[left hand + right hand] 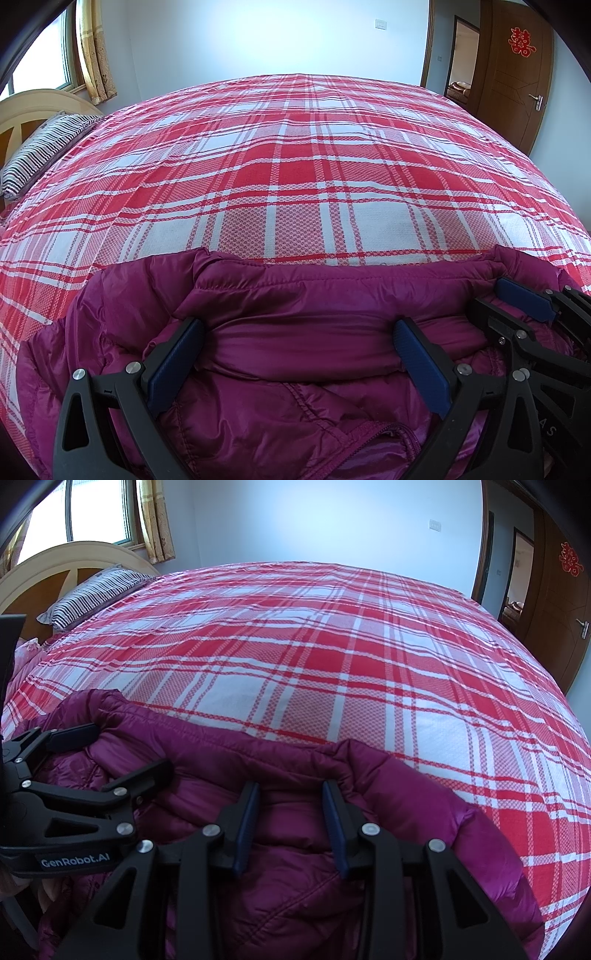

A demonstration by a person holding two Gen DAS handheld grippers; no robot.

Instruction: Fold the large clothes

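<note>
Purple down jacket (303, 332) bunched at near edge of plaid bedspread (295, 166), wide bare plaid beyond it; left gripper (297, 328) spread open over jacket, right gripper (290, 794) part-open straddling a jacket fold.

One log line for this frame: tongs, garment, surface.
left tongs: open over jacket | right tongs: open, jacket fold between | bed: plaid sheet

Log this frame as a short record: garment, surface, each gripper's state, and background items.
garment: purple puffer jacket, bunched at the near edge of the bed
surface: red and white plaid bedspread
left gripper: jaws wide open, over a fold of the jacket
right gripper: jaws open with a narrower gap, over the jacket
pillow: striped pillow by the headboard
background: window, curtain, wooden door
</note>
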